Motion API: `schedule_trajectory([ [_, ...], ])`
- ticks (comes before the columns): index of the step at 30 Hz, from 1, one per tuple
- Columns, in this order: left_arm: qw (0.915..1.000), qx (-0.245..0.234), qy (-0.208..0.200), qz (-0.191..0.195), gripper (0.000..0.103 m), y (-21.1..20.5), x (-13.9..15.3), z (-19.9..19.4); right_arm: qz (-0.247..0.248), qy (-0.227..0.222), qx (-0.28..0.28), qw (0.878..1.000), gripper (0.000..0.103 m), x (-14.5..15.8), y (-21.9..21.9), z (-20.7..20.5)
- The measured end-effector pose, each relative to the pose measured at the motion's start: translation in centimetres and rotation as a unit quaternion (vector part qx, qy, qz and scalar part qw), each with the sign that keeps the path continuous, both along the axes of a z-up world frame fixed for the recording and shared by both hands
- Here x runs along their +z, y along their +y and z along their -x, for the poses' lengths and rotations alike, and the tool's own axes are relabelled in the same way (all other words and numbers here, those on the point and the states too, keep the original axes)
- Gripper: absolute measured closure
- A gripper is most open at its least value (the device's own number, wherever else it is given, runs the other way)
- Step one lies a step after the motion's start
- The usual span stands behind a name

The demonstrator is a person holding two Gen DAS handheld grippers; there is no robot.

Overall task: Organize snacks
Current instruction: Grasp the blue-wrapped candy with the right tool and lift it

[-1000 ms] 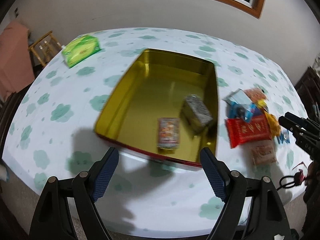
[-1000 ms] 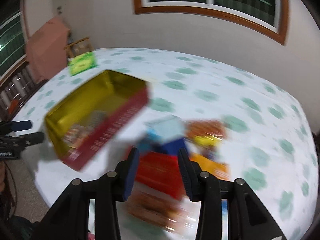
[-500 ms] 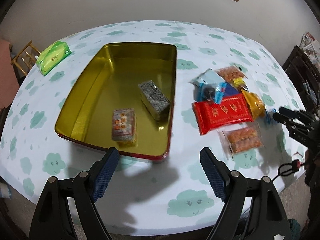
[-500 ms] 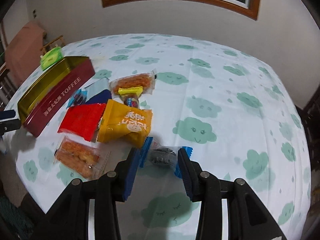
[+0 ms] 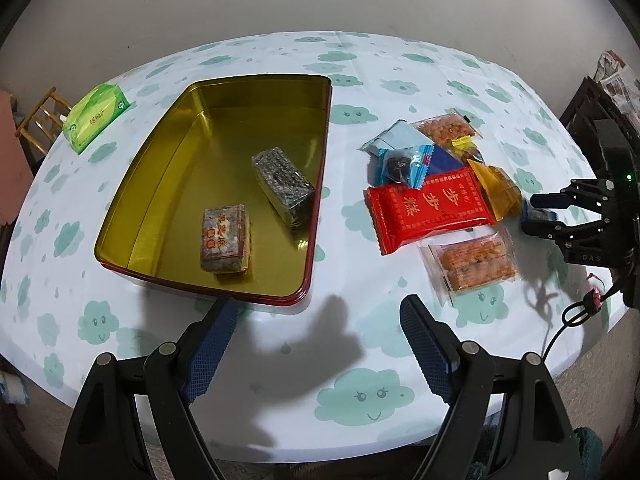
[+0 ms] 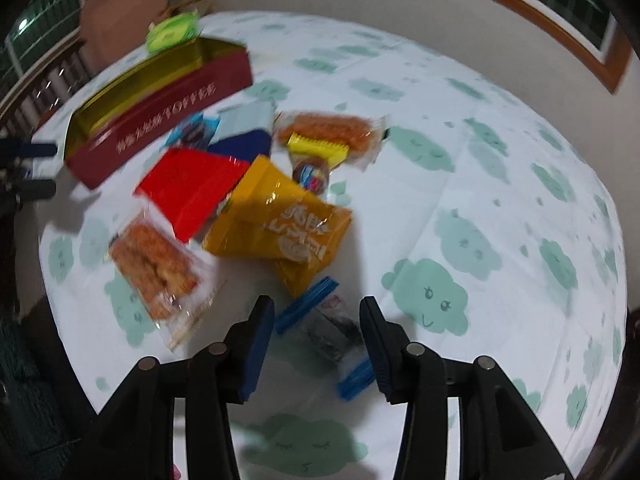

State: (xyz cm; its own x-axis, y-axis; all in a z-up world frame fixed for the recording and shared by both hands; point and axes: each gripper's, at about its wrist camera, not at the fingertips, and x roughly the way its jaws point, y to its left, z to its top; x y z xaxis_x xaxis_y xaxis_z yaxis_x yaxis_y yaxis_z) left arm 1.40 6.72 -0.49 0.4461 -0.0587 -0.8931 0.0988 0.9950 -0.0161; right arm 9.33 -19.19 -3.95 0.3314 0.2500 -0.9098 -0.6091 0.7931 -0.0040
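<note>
A red tin with a gold inside (image 5: 168, 160) holds two wrapped blocks, one orange-labelled (image 5: 223, 238) and one dark speckled (image 5: 284, 180). A pile of snacks lies to its right: a red packet (image 5: 430, 206), a yellow packet (image 6: 280, 224), two clear packs of orange crackers (image 5: 474, 262). My left gripper (image 5: 316, 344) is open and empty, above the table's near edge. My right gripper (image 6: 316, 328) is open, its jaws on either side of a small clear, blue-edged packet (image 6: 328, 332); it also shows in the left wrist view (image 5: 532, 214).
A green tissue pack (image 5: 96, 116) lies at the table's far left. The cloud-patterned tablecloth (image 5: 360, 392) covers a round table. A wooden chair (image 5: 38, 120) stands beyond the left edge and dark furniture at the right. A cable (image 5: 576, 312) hangs under the right gripper.
The right gripper has dropped lower and closer over the small blue-edged packet, which now lies between its jaws. The left gripper's view has shifted only slightly.
</note>
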Motion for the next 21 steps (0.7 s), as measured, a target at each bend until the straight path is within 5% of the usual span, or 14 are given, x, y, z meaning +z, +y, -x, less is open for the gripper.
schedule_trajectory([
  [12,0.9962,-0.08,-0.028,-0.021,0.022,-3.6,-0.8,0.1,-0.03,0.005,-0.029,0.999,0.057,-0.8,-2.9,1.9],
  [21,0.9826,-0.169,-0.064,-0.044,0.022,-7.0,-1.2,0.5,-0.04,-0.026,-0.072,0.996,0.06,-1.0,-4.1,3.0],
])
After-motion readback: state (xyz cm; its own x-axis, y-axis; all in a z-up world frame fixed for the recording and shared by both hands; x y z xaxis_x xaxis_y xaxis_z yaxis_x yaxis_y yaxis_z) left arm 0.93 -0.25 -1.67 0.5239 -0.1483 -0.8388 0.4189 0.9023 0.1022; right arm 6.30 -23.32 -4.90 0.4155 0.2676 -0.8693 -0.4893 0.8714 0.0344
